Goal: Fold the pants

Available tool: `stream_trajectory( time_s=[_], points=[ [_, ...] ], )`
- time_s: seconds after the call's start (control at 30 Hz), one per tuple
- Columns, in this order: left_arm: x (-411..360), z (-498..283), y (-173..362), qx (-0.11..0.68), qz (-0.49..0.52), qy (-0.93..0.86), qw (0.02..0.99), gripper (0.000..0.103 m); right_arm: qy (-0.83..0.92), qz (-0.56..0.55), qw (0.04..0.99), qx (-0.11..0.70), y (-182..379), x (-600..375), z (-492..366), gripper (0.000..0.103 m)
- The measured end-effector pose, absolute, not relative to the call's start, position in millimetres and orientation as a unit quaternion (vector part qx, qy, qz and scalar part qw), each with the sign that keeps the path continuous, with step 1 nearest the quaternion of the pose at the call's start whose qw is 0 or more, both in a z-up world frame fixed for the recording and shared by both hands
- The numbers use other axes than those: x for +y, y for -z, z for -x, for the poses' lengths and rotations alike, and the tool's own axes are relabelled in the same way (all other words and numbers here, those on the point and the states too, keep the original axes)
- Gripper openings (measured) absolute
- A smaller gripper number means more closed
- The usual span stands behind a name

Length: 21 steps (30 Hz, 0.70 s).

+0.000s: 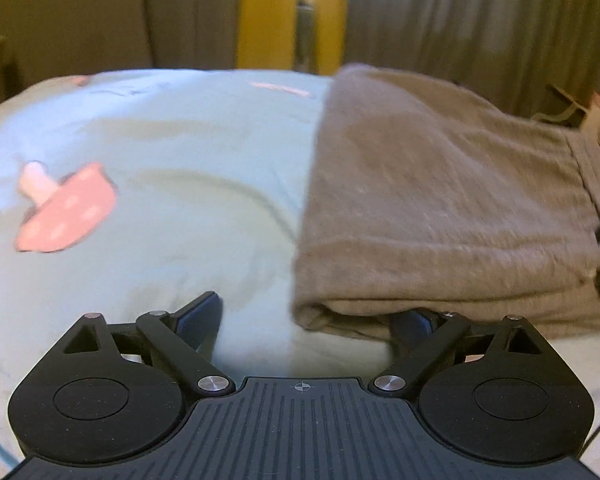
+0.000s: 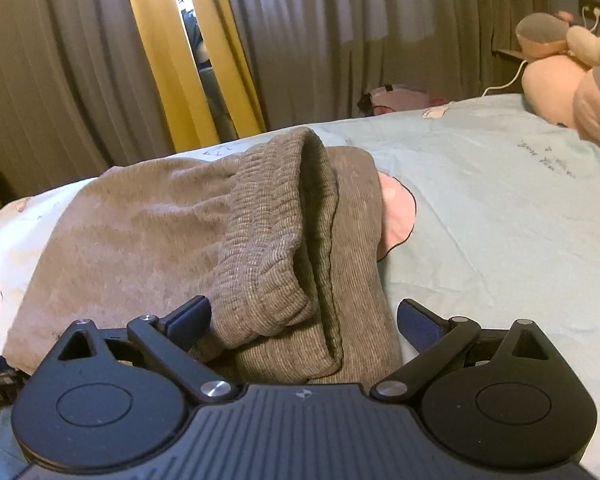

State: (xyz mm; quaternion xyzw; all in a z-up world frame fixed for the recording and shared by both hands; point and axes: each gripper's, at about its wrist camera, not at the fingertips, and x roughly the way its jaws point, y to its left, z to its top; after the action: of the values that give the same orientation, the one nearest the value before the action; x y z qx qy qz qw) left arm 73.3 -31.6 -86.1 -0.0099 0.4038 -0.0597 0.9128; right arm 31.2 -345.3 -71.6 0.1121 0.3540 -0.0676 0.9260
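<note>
While pants (image 1: 440,200) lie folded on bed sheet (image 1: 160,160), final tidy-up step is judged in hand. Left gripper (image 1: 308,316) held apart, empty, at near fold corner. Right gripper (image 2: 304,320) held apart astride ribbed waistband (image 2: 268,240), not clamped. Next: waistband to be flattened.

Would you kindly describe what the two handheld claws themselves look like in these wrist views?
Both look alike. The left claw and right claw have matte black bodies with a ribbed centre plate bearing a small crosshair mark, two round housings, black linkage arms with silver pivot pins, and dark blue textured finger pads. No cables or sleeves are visible.
</note>
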Motion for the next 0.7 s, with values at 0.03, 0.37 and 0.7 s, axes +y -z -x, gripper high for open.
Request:
stream_trajectory(
  time_s=[0.03,0.37,0.7],
  points=[
    [-29,-72,86,0.397,0.002,0.032,0.917,0.091,0.068,-0.113,0.926,0.355,73,-346,-32,0.099],
    [-20,-71,81,0.398,0.040,0.072,0.914,0.094,0.068,-0.116,0.924,0.357,70,-347,-31,0.099],
    [9,-61,68,0.364,0.115,0.071,0.921,0.091,0.079,-0.079,0.953,0.283,46,-341,-10,0.099]
  ],
)
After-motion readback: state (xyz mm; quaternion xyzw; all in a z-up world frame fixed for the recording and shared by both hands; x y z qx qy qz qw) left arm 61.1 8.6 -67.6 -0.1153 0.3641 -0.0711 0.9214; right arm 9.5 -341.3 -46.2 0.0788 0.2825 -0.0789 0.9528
